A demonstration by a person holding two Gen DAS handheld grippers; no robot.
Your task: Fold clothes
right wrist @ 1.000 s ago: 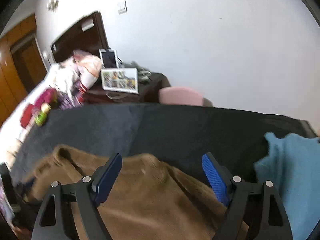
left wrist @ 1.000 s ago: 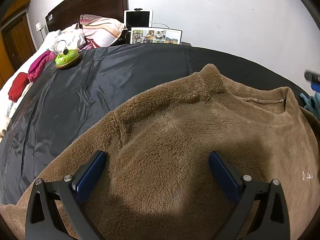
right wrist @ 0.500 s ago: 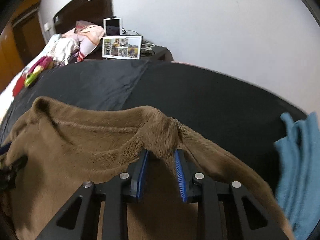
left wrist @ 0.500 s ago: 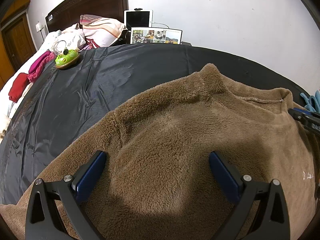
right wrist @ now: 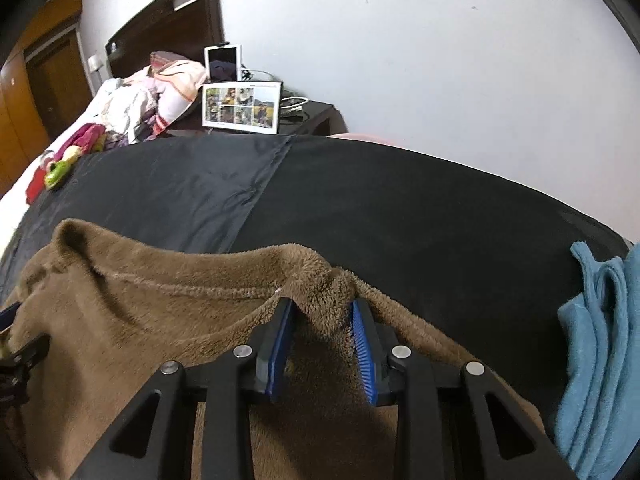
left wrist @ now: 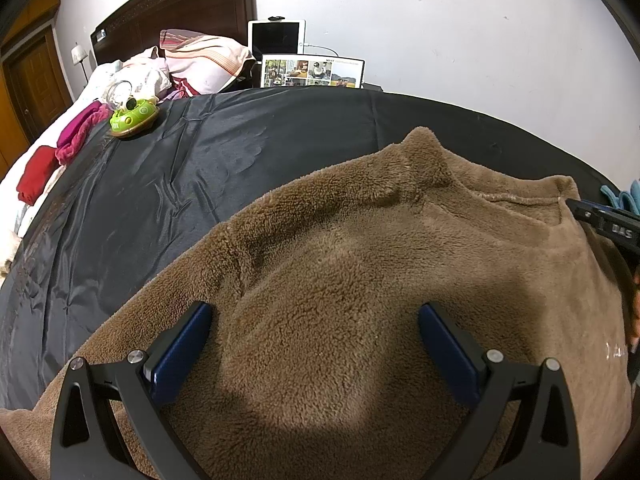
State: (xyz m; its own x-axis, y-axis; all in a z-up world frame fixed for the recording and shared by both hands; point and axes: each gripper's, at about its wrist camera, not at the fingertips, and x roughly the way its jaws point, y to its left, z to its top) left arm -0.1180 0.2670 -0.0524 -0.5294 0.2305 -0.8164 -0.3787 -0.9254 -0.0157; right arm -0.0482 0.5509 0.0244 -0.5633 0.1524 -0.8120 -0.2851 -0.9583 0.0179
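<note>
Black sheet w/ brown fleece, collar betw. right gripper pads, opening.

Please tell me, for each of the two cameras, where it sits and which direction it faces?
Left wrist: sits on the left tongs, looks down over the brown fleece top towards the headboard; own open fingers show.
Right wrist: sits on the right tongs, faces the same way; jaws easing open slightly, with the fleece collar pinched between them.
Shared: the fleece, black sheet, photo frame, green toy.
</note>
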